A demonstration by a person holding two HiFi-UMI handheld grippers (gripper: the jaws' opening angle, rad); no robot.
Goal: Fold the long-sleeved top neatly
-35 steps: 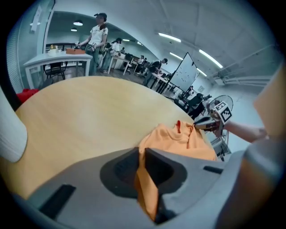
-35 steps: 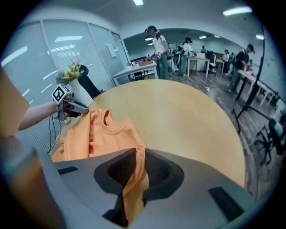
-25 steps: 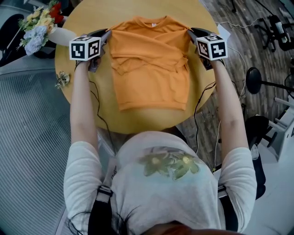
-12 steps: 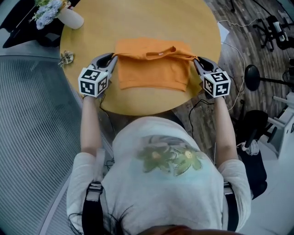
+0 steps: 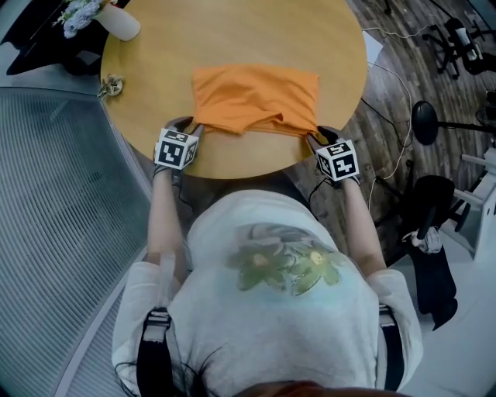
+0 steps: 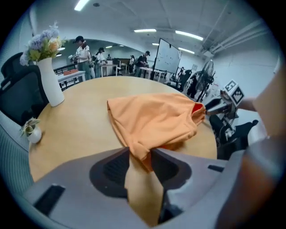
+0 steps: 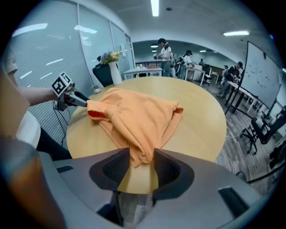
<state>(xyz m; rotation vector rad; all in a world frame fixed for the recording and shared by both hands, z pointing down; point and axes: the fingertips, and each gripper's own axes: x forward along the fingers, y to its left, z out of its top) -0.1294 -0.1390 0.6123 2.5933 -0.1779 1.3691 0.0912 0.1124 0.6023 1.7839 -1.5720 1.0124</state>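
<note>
The top (image 5: 256, 97) lay folded into a broad orange band on the near half of the round table (image 5: 155, 70), its nearer edge close to the rim in front of me. From the head view it read as a fairly tidy rectangle, puckered a little toward its two near corners. My left tongs (image 5: 188, 130) sat at the near-left corner and my right tongs (image 5: 316, 137) at the near-right one.

That view hid the gaps between the jaws; the two gripper views showed them. In the left gripper view the jaws stood partly apart, having just been opening. The corner of cloth lay loose between their tips, with bare table wood showing through the gap behind it. In the right gripper view the jaws stood wider, also just opened. A bunched corner sat between the tips, and the pads were not pressing on it. So neither pair gripped anything.

Each gripper view also caught the other tongs across the cloth. Both showed a red-orange opening on that far side, which I could not pick out from above.

Farther out, a white vase of flowers (image 5: 120, 22) stood at the table's far-left edge, with a small ornament (image 5: 111, 84) nearer me along the rim. Only the gripper views took in the room: people at desks, a whiteboard (image 7: 261, 71) and ceiling lights. Only the head view showed the wooden floor (image 5: 387, 70) with its cables.
</note>
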